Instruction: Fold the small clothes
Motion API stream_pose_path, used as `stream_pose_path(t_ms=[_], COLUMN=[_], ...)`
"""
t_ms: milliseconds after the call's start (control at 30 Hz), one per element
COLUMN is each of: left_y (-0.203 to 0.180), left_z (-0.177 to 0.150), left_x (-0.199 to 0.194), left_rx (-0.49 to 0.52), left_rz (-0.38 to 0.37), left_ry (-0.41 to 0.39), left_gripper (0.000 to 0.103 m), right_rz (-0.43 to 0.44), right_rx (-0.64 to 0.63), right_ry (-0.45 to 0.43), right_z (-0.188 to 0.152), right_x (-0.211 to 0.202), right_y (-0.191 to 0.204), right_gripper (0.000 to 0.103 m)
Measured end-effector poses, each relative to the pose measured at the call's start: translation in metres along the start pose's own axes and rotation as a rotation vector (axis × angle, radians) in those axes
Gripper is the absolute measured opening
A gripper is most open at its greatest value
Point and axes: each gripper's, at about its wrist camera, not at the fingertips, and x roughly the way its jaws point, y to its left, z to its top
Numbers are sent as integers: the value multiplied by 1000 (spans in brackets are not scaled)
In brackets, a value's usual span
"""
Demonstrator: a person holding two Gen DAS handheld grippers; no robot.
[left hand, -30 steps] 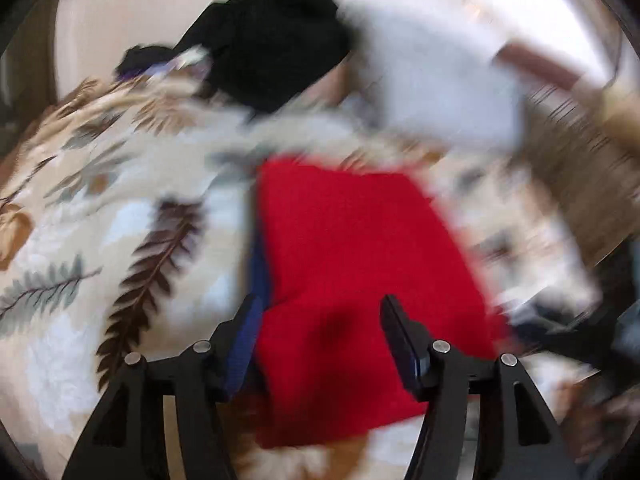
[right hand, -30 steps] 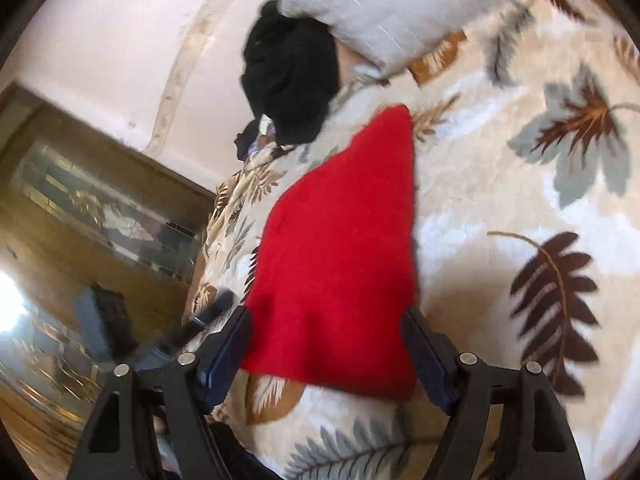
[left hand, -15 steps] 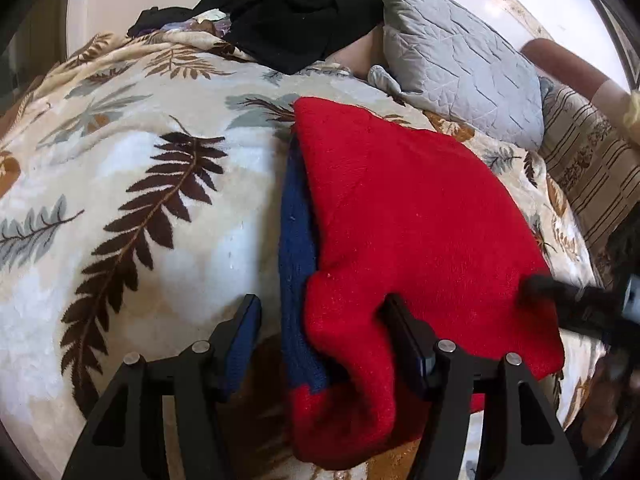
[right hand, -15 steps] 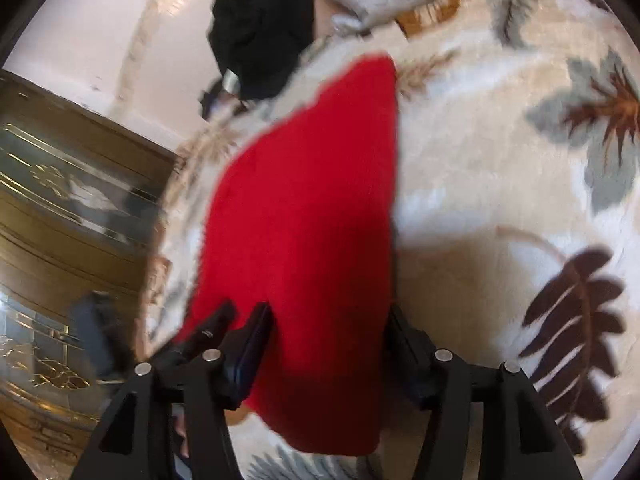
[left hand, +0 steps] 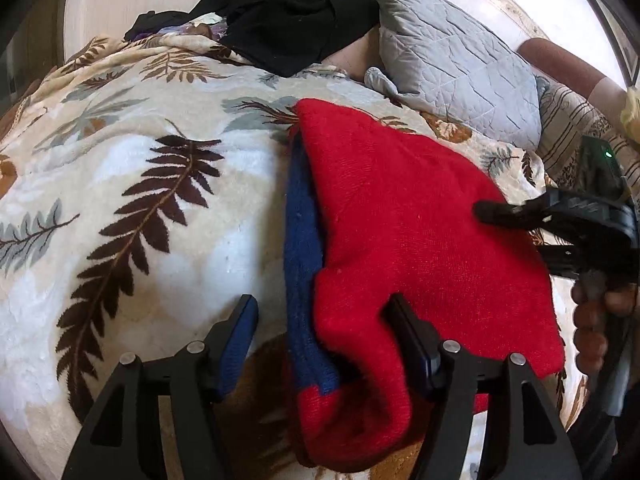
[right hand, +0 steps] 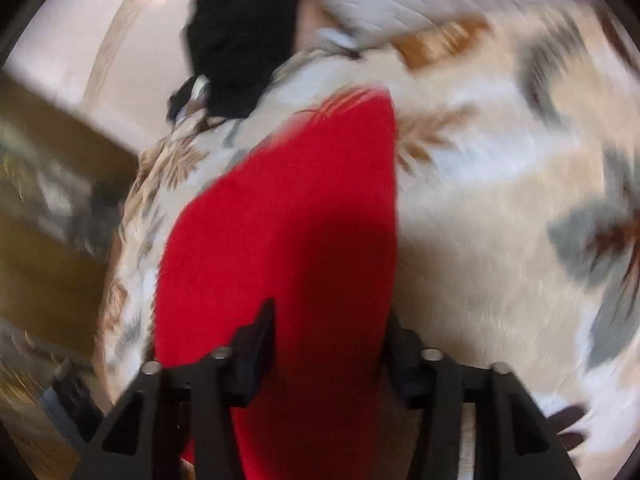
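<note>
A red knit garment [left hand: 404, 216] with a blue layer [left hand: 300, 240] along its left edge lies flat on the leaf-print blanket [left hand: 132, 208]. My left gripper [left hand: 322, 332] straddles the garment's near left corner. Its jaws are opening: the right finger touches the rumpled red cloth and the left pad stands clear of it. In the blurred right wrist view, the red garment [right hand: 288, 220] fills the gap of my right gripper [right hand: 330, 334], whose jaws are closing around its near right edge. One of the right gripper's fingers [left hand: 500, 212] reaches over the garment from the right, with a hand behind it.
A heap of black clothes [left hand: 288, 12] and a grey quilted pillow [left hand: 452, 60] lie at the far end of the bed. A striped cushion [left hand: 568, 128] is at the right. A wooden cabinet [right hand: 44, 216] stands beyond the bed's left edge in the right wrist view.
The right gripper has slid leftward over the red garment, its jaws narrowing, and now shows in the left wrist view. The left gripper has sunk onto the near left corner, now bunched.
</note>
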Motion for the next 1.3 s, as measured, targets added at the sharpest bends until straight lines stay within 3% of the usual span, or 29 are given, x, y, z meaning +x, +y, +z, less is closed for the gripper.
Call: stream_pose_path(t_ms=[133, 233, 300, 333, 367, 400, 433, 500, 567, 600, 633, 700, 767, 833, 867, 900, 933, 1000, 1067, 1133, 1200, 1300], left_y=[9, 16, 18, 21, 27, 34, 34, 29, 20, 16, 12, 10, 12, 20, 25, 33, 43, 45, 36, 31, 32, 26], left_z=[6, 13, 15, 12, 5, -2, -1, 5, 16, 24, 33, 53, 76, 92, 92, 90, 91, 94, 93, 88, 82, 60], left_x=[-16, -46, -42, -24, -6, 0, -5, -15, -27, -32, -37, -39, -23, 15, 38, 63, 69, 61, 52, 38, 24, -5], left_rx=[-88, -161, -168, -177, -214, -260, -243, -234, -203, -181, -157, -132, -115, -139, -171, -228, -290, -289, -220, -191, -203, -173], left_rz=[-46, -167, -163, -139, -135, -184, -188, -174, -170, -176, -186, -186, -193, -210, -205, -251, -299, -304, -273, -244, -271, -289], left_ry=[4, -87, -70, 27, 126, 129, 117, 116, 93, 70, 37, -28, -37, 45, 121, 222, 208, 187, 159, 135, 112, 62], left_gripper=[65, 68, 70, 59, 40, 37, 30, 27, 27, 33, 51, 74, 75, 70, 51, 34, 32, 29, 31, 43, 58, 61], right_rz=[16, 34, 38, 46, 50, 53, 53, 45, 60, 76, 80, 87, 82, 83, 90, 90, 89, 100, 96, 102, 112, 126], right_rx=[-60, -60, -54, -47, -38, -38, -48, -70, -66, -62, -62, -60, -54, -49, -42, -32, -29, -55, -72, -57, -63, -69], right_ry=[-20, 1, 10, 20, 28, 29, 25, 26, 30, 15, 5, -12, -15, -17, -7, 10, 23, 29, 29, 30, 21, 42], right_z=[-27, -51, -60, -63, -66, -67, -67, -66, -68, -66, -65, -57, -44, -35, -30, -27, -24, -23, -25, -29, -36, -48], right_x=[-30, -36, -35, -31, -30, -29, -27, -27, -34, -37, -42, -44, -40, -35, -31, -24, -19, -15, -14, -16, -22, -23], right_y=[6, 4, -1, -3, -6, -7, -6, -4, -7, -7, -10, -10, -12, -12, -13, -14, -14, -9, -6, -7, -5, -4], right_gripper=[75, 75, 75, 75, 75, 75, 75, 75, 75, 75, 75, 75, 75, 75, 75, 75, 75, 75, 75, 75, 75, 75])
